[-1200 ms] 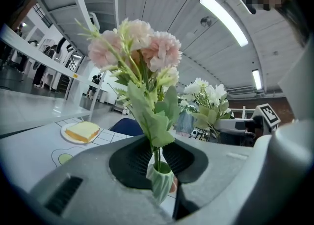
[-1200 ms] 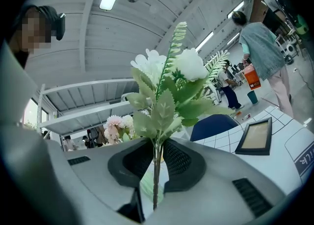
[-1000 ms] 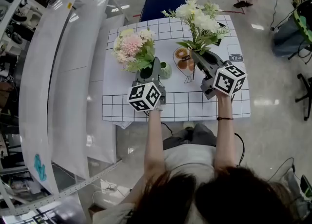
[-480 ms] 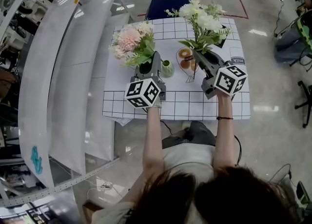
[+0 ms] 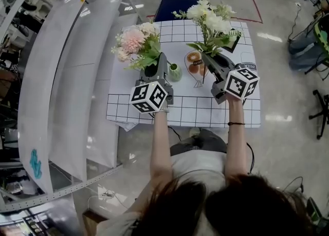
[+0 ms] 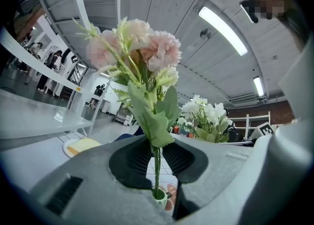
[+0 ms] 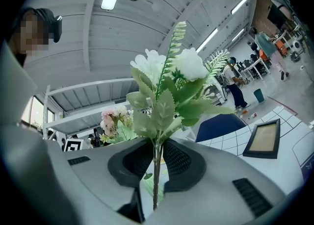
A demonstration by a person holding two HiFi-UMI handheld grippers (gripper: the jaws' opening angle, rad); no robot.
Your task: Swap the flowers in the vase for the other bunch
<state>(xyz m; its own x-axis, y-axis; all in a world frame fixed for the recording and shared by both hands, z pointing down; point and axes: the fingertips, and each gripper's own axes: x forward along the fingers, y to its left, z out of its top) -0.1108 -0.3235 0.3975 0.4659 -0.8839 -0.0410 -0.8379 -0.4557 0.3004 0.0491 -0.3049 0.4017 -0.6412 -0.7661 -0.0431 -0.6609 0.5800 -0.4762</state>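
Observation:
My left gripper [image 5: 156, 70] is shut on the thin stem of the pink bunch [image 5: 132, 43], which it holds upright just left of the small green vase [image 5: 175, 72]. In the left gripper view the stem [image 6: 157, 167] runs down between the pads to the vase's mouth [image 6: 159, 197]; whether its tip is still inside I cannot tell. My right gripper [image 5: 209, 57] is shut on the stem of the white bunch [image 5: 211, 20], upright above the table's right half. In the right gripper view that stem [image 7: 156, 170] sits pinched between the dark pads.
The table [image 5: 190, 110] has a white cloth with grid edges. A plate picture with round pastries [image 5: 194, 64] lies between the grippers, a dark frame [image 5: 234, 40] at the back right. A blue chair [image 5: 177, 1] stands behind the table, a white curved shelf [image 5: 77, 75] to its left.
My left gripper has risen with the pink bunch, drawing its stem up out of the vase. The right gripper and the white bunch have stayed where they were.

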